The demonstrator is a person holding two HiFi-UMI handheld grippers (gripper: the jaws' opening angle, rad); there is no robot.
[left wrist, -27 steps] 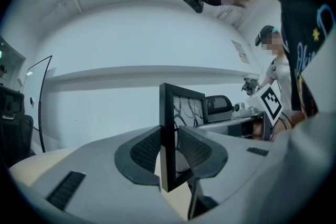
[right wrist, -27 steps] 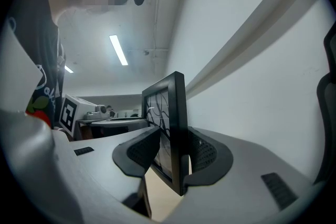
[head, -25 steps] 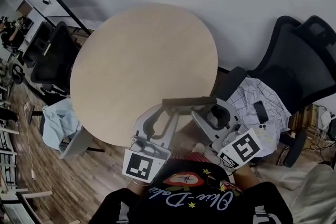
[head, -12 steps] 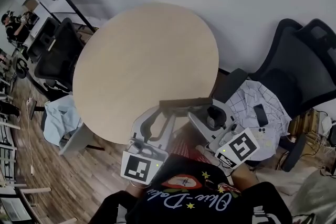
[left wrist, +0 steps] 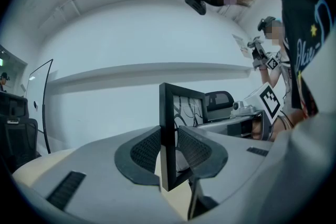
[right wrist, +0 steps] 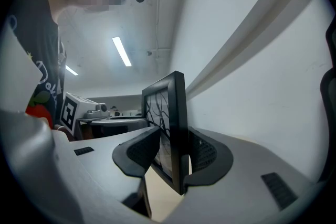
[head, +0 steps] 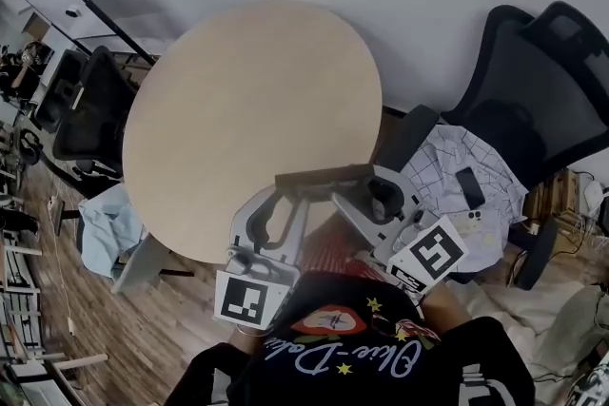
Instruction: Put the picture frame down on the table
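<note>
By the table [head: 247, 109] edge — clamping the picture frame [head: 324, 178] in left gripper [left wrist: 169, 150] and right gripper [right wrist: 176, 157]; risks toppling off on uneven release.

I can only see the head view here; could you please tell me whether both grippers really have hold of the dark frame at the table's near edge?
Observer: Yes. The left gripper view shows its jaws closed on one side edge of the black rectangular picture frame.
Operator: Thank you. And the right one, please?
Observer: The right gripper has its jaws closed on the opposite side edge.
Operator: What does the frame hold?
Observer: A picture of dark branching lines on a pale ground.
</note>
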